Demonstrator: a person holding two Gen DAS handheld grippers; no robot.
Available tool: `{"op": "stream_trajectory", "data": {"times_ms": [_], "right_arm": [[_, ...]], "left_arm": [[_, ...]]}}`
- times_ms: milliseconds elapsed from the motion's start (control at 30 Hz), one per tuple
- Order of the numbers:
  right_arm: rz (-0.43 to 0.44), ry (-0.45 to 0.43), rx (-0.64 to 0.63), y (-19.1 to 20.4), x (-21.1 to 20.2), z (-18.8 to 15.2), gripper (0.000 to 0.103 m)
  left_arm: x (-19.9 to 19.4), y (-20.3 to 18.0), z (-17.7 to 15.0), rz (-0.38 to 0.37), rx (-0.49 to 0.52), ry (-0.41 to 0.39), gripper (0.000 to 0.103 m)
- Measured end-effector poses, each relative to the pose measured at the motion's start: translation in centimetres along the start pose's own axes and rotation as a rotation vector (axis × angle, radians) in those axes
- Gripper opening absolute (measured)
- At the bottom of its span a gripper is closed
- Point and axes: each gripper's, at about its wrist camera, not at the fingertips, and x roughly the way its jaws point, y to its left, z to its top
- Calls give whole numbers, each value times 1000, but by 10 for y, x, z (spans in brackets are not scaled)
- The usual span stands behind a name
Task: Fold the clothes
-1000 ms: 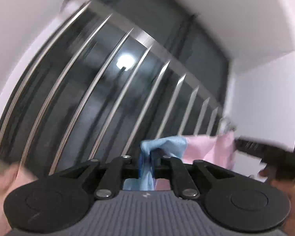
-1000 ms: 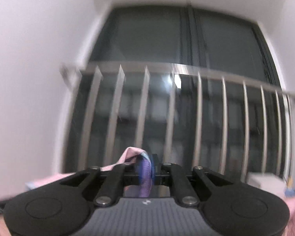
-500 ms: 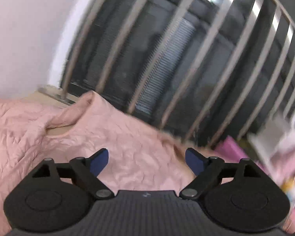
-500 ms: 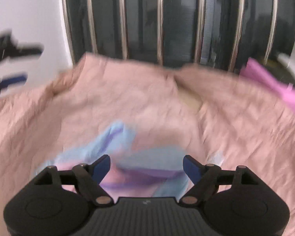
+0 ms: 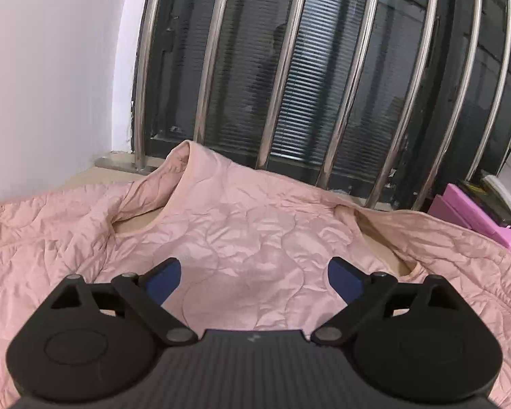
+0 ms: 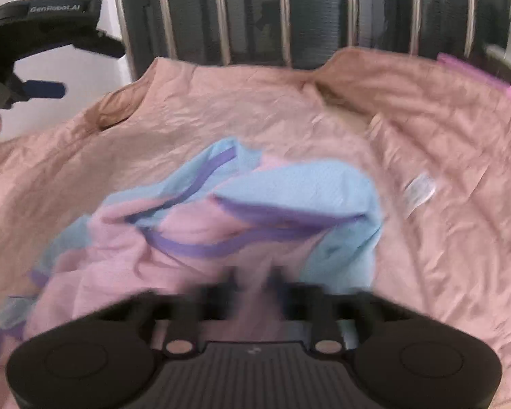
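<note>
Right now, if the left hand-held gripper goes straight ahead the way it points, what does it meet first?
Most likely the pink quilt. The left hand-held gripper, jaws opening and empty, points down at it; depth is unclear.

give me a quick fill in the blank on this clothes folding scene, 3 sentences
1. The blue, pink and purple garment lies on top of a quilted ____ jacket.
2. The left gripper is ____, with nothing between its fingers.
3. Behind the jacket stand upright ____ bars.

Missing words: pink; open; metal

White lettering "GenRobot.AI" runs along the black left gripper [image 6: 47, 64] (seen from the right wrist). A white tag [image 6: 419, 193] on the pink quilted jacket [image 6: 426, 129] is blurred, unreadable.
</note>
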Motion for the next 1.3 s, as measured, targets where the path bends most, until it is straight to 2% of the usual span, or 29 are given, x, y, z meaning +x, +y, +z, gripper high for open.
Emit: {"op": "stream_trajectory", "data": {"times_ms": [100,200,233,267,300,333,400,500,533,600,633,667,700,767,833,900,967,1000,1067,1133,1167,1200,1233,1267,1300], "right_arm": [[-116,-99,10,-16,3,15,1],[-252,-243,90,-45,-1,31,1],[-267,-278,121,-53,-4,31,5],[-261,-304,151,-61,-8,29,7],[-255,-329,181,-69,-12,27,15],[-232,-339,217,-77,-16,24,37],[-129,-336,285,-90,-20,14,60],[24,-316,309,-98,-25,10,59],[61,-288,294,-96,-25,12,59],[106,-225,243,-89,-22,15,59],[105,-188,218,-85,-20,15,59],[91,-157,197,-81,-16,14,58],[73,-130,178,-78,-12,13,57],[64,-87,165,-75,-4,11,45],[79,-47,166,-74,2,8,15],[73,-39,163,-71,6,8,10],[40,-69,163,-69,4,7,6],[-16,-109,162,-67,2,6,5],[-166,-202,135,-63,-3,6,5],[-260,-291,143,-64,-11,5,12],[-268,-318,168,-66,-17,5,15],[-233,-324,208,-68,-24,6,30],[-161,-328,236,-67,-30,7,50],[-51,-338,235,-64,-37,8,53],[71,-342,202,-59,-41,8,52]], "left_arm": [[5,-5,-2,-18,16,16,95],[15,-19,-9,-46,72,42,95],[19,-25,-12,-56,96,55,95],[24,-32,-16,-68,116,72,95],[29,-39,-20,-79,136,89,95],[34,-46,-24,-88,158,107,95],[45,-59,-34,-88,212,140,95],[60,-77,-50,-64,304,184,95],[64,-81,-56,-48,337,197,91],[74,-85,-66,-46,375,236,61],[78,-86,-70,-44,383,251,26],[81,-86,-74,-42,391,266,10],[84,-87,-78,-40,399,281,10],[87,-87,-82,-45,404,286,4],[87,-81,-77,-49,344,264,3],[83,-69,-67,-43,249,217,2],[78,-48,-57,-80,104,185,2],[75,-37,-52,-84,31,160,2],[70,-21,-45,-62,-41,122,2],[69,-8,-41,-31,-97,108,2],[69,-4,-39,-26,-108,113,4],[69,1,-37,-11,-134,115,4],[69,5,-36,2,-157,119,5],[68,8,-34,5,-162,124,9],[65,10,-31,8,-163,113,15]]}}
